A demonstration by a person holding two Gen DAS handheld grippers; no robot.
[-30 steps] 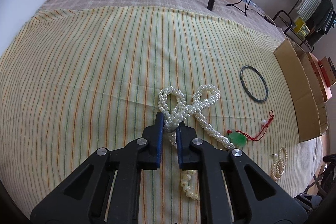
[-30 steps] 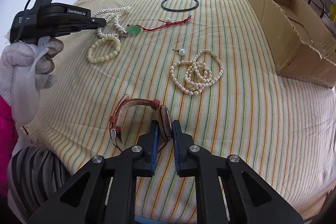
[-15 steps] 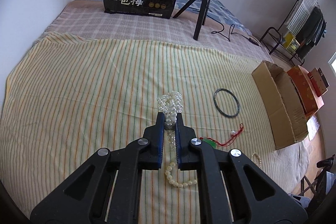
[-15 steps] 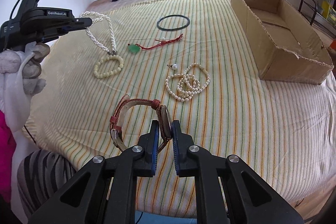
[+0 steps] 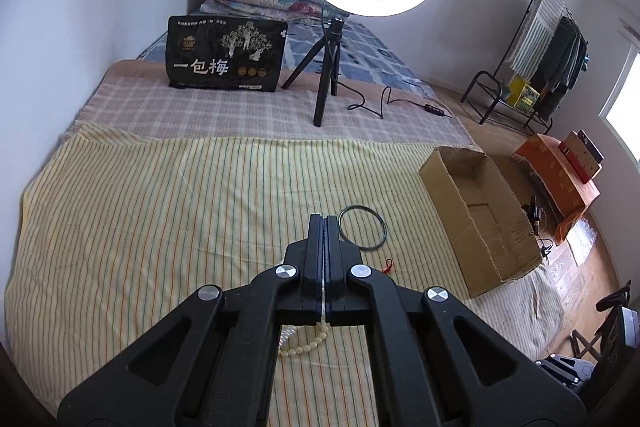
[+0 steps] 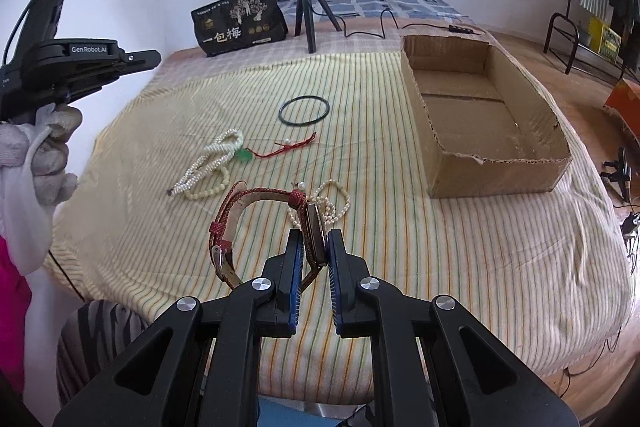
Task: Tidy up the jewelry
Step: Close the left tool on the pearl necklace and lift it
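Two grippers differ: the right gripper point(image 6: 313, 251) clamps the red-strapped watch point(image 6: 314, 239), best carried level over the cardboard box point(image 6: 500, 163), while the left gripper point(image 5: 324, 227) is clenched empty.

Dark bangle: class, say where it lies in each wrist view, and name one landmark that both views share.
Left wrist view: the dark bangle lies flat on the striped cloth, just below the picture's centre and slightly right of it.
Right wrist view: the dark bangle lies flat on the same cloth, above centre and slightly left of it.
Shared landmark: the open cardboard box, to the bangle's right in both views.
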